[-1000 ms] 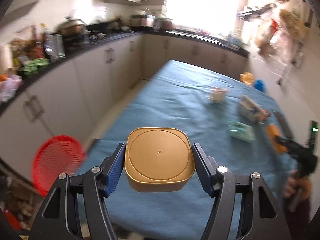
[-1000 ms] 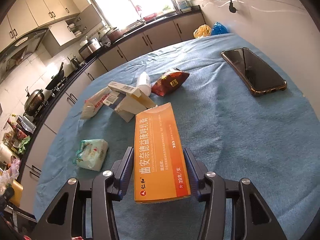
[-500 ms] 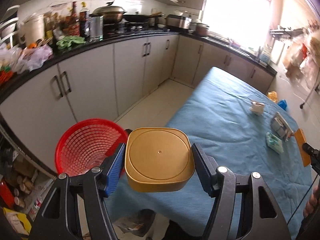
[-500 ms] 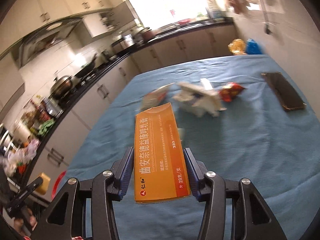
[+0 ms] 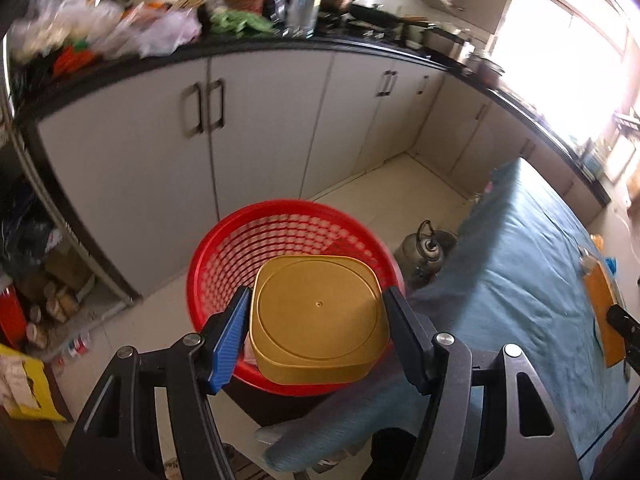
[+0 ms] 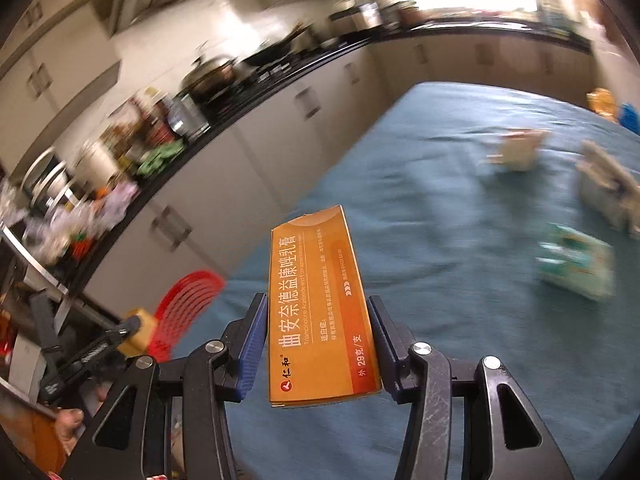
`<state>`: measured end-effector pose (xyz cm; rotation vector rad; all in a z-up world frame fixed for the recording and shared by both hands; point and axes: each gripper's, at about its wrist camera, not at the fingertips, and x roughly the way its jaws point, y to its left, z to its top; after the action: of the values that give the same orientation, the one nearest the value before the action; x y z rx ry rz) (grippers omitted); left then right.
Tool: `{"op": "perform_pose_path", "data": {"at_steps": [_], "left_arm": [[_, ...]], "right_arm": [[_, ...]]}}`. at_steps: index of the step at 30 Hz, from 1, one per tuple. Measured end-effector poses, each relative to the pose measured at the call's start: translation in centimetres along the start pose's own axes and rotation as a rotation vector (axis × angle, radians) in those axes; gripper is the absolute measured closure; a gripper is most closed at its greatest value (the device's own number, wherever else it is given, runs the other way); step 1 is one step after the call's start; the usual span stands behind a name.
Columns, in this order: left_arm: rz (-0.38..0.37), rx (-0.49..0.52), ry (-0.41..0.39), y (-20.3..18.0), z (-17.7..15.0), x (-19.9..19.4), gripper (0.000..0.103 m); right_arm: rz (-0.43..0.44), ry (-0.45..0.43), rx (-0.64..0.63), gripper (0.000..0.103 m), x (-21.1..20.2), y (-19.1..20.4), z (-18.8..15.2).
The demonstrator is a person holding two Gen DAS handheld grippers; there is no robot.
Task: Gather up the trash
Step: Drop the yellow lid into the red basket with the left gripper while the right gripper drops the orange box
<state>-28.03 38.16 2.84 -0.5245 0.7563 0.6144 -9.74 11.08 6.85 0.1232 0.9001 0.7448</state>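
I am holding the left claw [image 5: 318, 320] clamped on a gold square container [image 5: 318, 316], its pads pressing both sides, and it is hanging right above the red mesh basket [image 5: 240, 248]; the container is hiding most of the basket's near rim and whatever is lying inside. Beside the basket a metal kettle [image 5: 426, 248] is sitting on the floor, partly cut off by the draped edge of the blue-clothed table [image 5: 520, 280]. Pale floor is lying open between basket and white cabinets [image 5: 256, 128]. I am keeping the right claw [image 6: 318, 340] closed on an orange medicine box [image 6: 320, 308], held in the air above the table's near end. Motion blur is smearing the far litter: I am making out a greenish packet [image 6: 576, 264] and pale cartons [image 6: 516, 150], nothing finer. The basket is peeking past the table's left edge, half hidden.
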Motion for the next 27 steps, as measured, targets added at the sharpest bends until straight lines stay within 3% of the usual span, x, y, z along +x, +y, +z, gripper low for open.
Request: {"op": "perform_pose_path", "data": {"at_steps": [7, 12, 19, 22, 27], "left_arm": [[-0.004, -0.08, 0.046, 3.7, 0.6, 2.3, 0.038], [-0.01, -0.088, 0.059, 4.7, 0.9, 3.1, 0.038], [-0.024, -0.093, 0.068, 5.0, 1.2, 3.5, 0.038], [-0.032, -0.096, 0.072, 5.2, 1.2, 3.5, 0.037], [-0.046, -0.113, 0.069, 5.2, 1.4, 3.2, 0.037]], "right_arm": [[0.122, 0.101, -0.134, 0.05, 7.1, 8.8, 0.8], [0.181, 0.189, -0.161, 0.05, 12.4, 12.7, 0.4], [0.212, 0.268, -0.177, 0.048, 17.2, 15.3, -0.5], [0.22, 0.279, -0.157, 0.041, 17.8, 15.3, -0.5], [0.222, 0.259, -0.127, 0.039, 16.9, 14.5, 0.0]]}}
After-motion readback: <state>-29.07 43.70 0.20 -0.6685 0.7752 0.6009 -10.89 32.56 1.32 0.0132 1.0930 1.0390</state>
